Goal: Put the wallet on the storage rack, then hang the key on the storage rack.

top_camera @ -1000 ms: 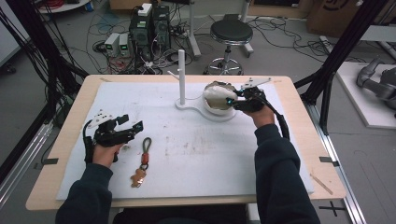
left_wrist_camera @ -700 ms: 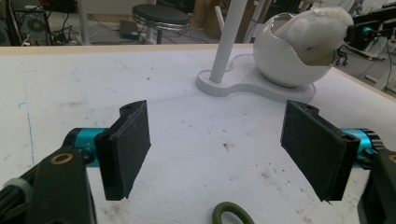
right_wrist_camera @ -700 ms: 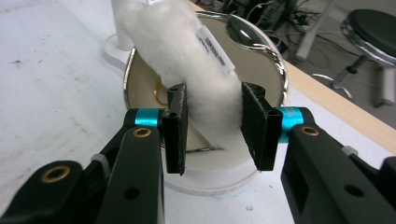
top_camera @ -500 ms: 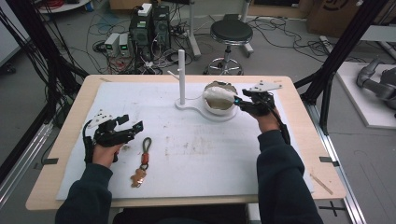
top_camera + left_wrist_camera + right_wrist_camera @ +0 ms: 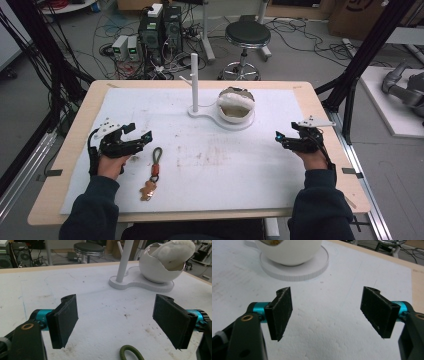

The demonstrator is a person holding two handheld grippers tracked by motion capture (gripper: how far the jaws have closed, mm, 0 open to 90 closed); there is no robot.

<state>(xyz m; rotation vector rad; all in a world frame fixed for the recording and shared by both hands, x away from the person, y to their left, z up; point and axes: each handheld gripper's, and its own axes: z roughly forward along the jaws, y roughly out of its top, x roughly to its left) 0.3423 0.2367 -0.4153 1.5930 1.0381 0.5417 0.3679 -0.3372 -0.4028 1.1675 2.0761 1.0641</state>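
Currently:
left gripper (image 5: 142, 136): jaws wide, low near counter (image 5: 70, 150) left edge, beside keychain (image 5: 152, 172)
right gripper (image 5: 280, 137): jaws wide, empty, near right edge

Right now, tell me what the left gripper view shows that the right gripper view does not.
Left gripper view: the upright white post on the stand, the crumpled white cloth over the bowl's rim, and the olive-green cord loop near the open left gripper.

Right gripper view: the open right gripper.

Shared: the round white bowl on its white base, and the stained white table cover.
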